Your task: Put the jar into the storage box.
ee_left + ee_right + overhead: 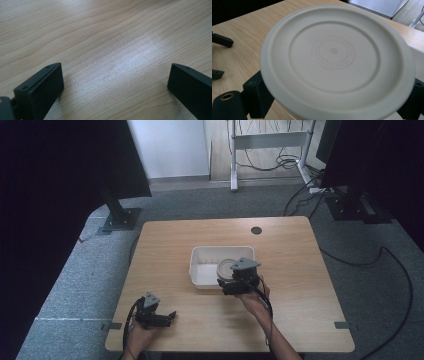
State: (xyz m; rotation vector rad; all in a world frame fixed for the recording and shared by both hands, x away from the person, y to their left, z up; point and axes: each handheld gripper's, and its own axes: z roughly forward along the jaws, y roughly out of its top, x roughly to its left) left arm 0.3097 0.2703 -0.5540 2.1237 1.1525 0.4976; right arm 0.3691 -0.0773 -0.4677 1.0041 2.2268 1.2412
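Observation:
A cream round plate (334, 52) faces the right gripper view bottom side up, with a ring of embossed letters at its centre. My right gripper (337, 92) is shut on it, one black jaw at each side of the rim. From above, the plate (227, 267) is tilted at the front right corner of a white rectangular bin (222, 249), and the right gripper (231, 284) holds it there. My left gripper (169, 316) rests near the table's front left, open. Its jaws stand wide apart over bare wood (116, 67).
The wooden table (300, 270) has a round cable hole (256, 230) at the back. Black stands and cables sit on the grey floor behind and to the right. The left gripper's jaw tips (220, 40) appear at the left edge of the right gripper view.

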